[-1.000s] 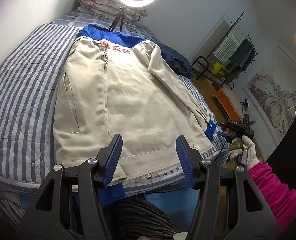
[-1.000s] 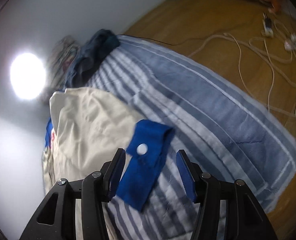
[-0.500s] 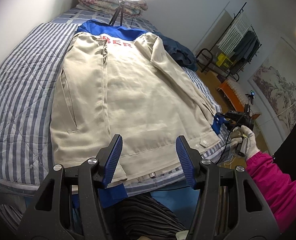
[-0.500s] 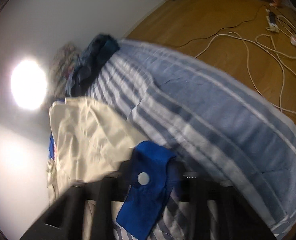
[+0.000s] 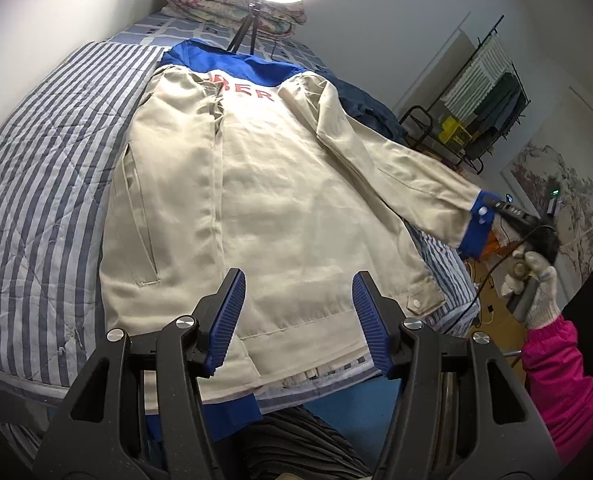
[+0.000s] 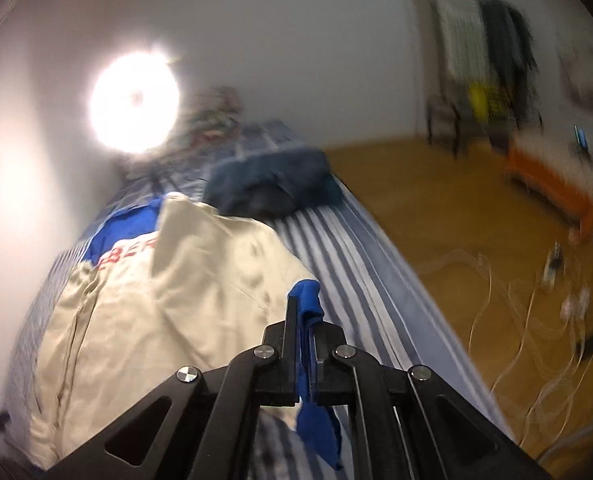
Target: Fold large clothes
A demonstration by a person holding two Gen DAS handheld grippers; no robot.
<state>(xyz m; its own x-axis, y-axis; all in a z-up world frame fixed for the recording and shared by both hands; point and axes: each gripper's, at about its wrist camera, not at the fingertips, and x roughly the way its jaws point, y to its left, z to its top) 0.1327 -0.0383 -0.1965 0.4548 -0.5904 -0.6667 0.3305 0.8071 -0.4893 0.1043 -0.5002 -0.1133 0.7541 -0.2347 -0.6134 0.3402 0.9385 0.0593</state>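
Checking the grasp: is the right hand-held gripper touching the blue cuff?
Touching. The right wrist view shows the right hand-held gripper shut on the blue cuff, cloth pinched between its jaws.

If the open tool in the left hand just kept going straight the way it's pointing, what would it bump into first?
Most likely the hem of the cream jacket with the blue collar, spread flat on the striped bedspread. The left tool hovers open above it, though depth is hard to judge.
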